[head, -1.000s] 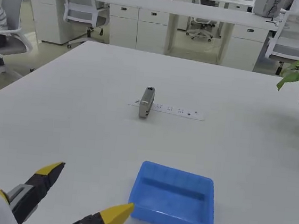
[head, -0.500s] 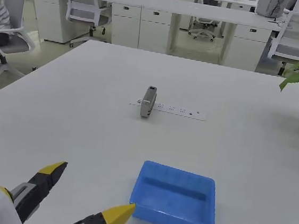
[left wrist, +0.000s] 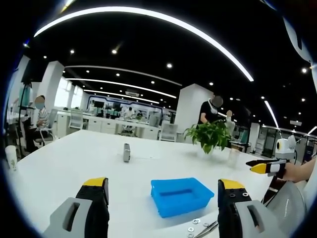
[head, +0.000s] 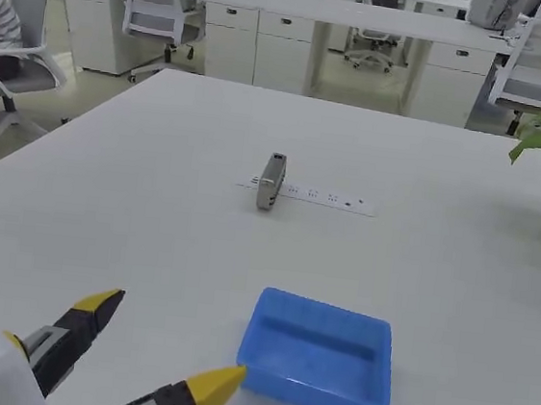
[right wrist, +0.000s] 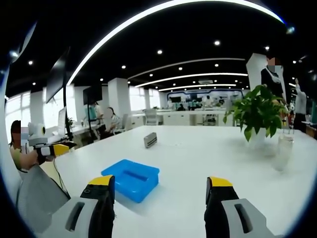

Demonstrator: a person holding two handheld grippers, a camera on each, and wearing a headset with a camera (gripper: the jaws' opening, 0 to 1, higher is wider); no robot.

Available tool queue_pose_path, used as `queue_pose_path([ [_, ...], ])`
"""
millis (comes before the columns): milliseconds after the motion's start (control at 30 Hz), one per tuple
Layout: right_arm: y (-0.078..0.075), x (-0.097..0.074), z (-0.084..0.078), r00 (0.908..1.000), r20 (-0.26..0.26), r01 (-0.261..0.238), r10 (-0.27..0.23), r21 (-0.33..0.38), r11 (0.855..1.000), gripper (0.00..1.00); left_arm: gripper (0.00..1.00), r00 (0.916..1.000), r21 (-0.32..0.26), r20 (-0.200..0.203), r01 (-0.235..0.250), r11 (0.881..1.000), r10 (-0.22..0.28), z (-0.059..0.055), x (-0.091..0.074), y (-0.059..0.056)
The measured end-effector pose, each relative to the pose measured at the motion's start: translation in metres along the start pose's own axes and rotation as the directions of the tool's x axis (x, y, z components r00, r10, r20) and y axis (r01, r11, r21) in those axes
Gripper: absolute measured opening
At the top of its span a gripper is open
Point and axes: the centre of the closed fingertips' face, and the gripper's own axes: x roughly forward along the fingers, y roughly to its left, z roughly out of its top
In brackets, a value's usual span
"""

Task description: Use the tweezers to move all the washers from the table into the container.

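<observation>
Left gripper (left wrist: 162,182) wide open, empty; right gripper (right wrist: 159,180) likewise, holding nothing. Washers (left wrist: 196,221) lie on worktop (head: 154,210) beside tweezers (left wrist: 207,228), just short of blue container (head: 309,392). Grey block (head: 270,180) farther out, mid-worktop.

Open-plan office, white desks (head: 272,0), swivel chairs (head: 151,6)
</observation>
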Motion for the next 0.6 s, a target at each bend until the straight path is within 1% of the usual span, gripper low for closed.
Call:
queue_pose_path([
  [333,-0.001,0.000,0.000,1.0000,-0.003,0.009,-0.009,-0.001,1.000,0.73,0.93,1.0000,-0.008,0.002,0.001,1.000,-0.001,0.000,0.000,0.000],
  [433,-0.002,0.000,-0.001,0.9999,-0.011,0.011,-0.011,-0.003,1.000,0.73,0.91,0.9999,-0.002,-0.011,0.008,1.000,-0.008,-0.001,0.000,-0.002],
  [467,-0.002,-0.001,-0.002,0.9996,-0.025,0.013,-0.013,-0.009,1.000,0.72,0.90,0.9994,0.005,-0.030,0.019,1.000,-0.019,-0.004,0.000,-0.003],
  [500,-0.002,-0.001,-0.004,0.9993,-0.036,0.012,-0.012,-0.022,1.000,0.71,0.89,0.9978,0.019,-0.061,0.028,0.999,-0.026,-0.008,0.000,-0.004],
  [533,-0.002,-0.001,-0.007,0.9979,-0.064,0.010,-0.012,-0.036,0.999,0.70,0.85,0.9932,0.038,-0.113,0.034,0.999,-0.030,-0.016,-0.001,-0.004],
  [567,0.000,-0.001,-0.009,0.9965,-0.083,-0.001,-0.002,-0.037,0.999,0.67,0.82,0.9871,0.041,-0.154,0.049,0.998,-0.042,-0.022,-0.001,-0.006],
  [600,0.004,0.000,-0.011,0.9935,-0.112,-0.023,0.018,-0.049,0.999,0.65,0.80,0.9764,0.043,-0.207,0.072,0.996,-0.062,-0.030,-0.001,-0.008],
])
